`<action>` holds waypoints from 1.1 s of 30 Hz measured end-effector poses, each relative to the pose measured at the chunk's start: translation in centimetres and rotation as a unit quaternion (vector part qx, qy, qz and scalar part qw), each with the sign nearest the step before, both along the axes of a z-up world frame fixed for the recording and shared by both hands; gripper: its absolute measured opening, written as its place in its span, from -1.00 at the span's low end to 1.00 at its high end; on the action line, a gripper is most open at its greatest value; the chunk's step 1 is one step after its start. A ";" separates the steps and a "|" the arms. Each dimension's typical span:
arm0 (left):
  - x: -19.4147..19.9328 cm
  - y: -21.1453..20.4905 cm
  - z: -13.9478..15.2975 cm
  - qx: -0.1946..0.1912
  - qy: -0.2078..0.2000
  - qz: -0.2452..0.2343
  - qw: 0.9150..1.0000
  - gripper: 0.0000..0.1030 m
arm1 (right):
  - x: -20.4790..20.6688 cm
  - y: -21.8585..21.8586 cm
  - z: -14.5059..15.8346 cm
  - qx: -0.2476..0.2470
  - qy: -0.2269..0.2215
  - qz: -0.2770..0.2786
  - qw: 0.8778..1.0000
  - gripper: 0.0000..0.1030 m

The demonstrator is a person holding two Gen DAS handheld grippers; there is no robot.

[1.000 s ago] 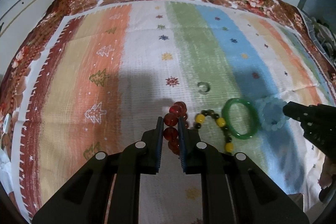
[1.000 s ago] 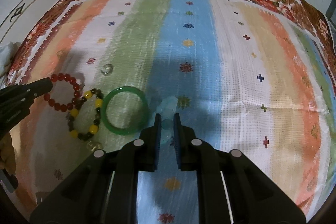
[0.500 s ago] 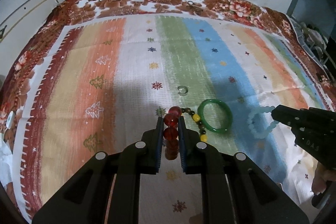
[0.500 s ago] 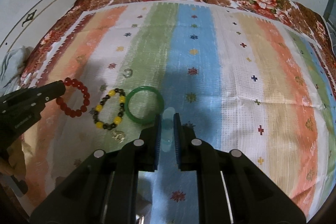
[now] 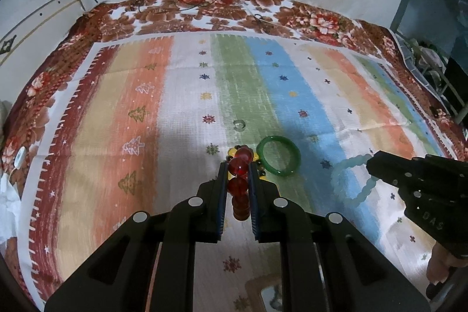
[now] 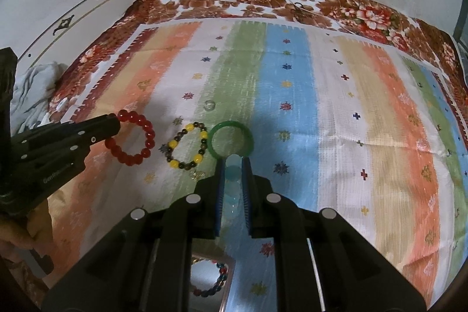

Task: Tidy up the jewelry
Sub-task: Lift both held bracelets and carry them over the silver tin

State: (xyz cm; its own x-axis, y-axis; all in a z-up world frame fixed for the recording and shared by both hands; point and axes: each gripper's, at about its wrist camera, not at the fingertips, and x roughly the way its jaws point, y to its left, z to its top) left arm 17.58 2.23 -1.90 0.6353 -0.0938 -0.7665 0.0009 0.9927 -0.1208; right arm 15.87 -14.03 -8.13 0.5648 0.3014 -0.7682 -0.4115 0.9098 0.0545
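Both grippers clamped: left gripper (image 5: 237, 165) pinches red bead bracelet (image 6: 133, 138), right gripper (image 6: 233, 165) pinches pale aqua bead bracelet (image 5: 352, 179), both loops dangling above the bedspread (image 6: 336, 107). Box (image 6: 209, 281) lies beneath, nearer the right gripper.

Two matte black handheld grippers: the left gripper (image 5: 237, 180) and right gripper (image 6: 234, 179) share angular forked bodies, round silver screws on each limb, blue ribbed linings inside the jaws, and faint embossed lettering along their sides.
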 end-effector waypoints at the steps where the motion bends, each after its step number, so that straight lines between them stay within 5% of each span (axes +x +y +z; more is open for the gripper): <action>1: -0.3 -0.1 0.1 -0.001 -0.002 -0.001 1.000 -0.75 | -0.3 0.0 0.1 0.001 -0.001 0.001 1.000 -0.75; 33: -10.2 -4.5 2.0 -0.001 -0.048 -0.060 0.997 -0.75 | -9.8 -1.0 0.9 0.010 -0.022 0.048 0.999 -0.75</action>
State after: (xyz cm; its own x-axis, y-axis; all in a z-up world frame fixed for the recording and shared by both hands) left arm 7.42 -2.23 0.08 0.6901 -0.1748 -0.7023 0.1313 0.9845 -0.1160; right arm 6.07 -15.06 -7.19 0.5659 0.3707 -0.7364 -0.4999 0.8646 0.0510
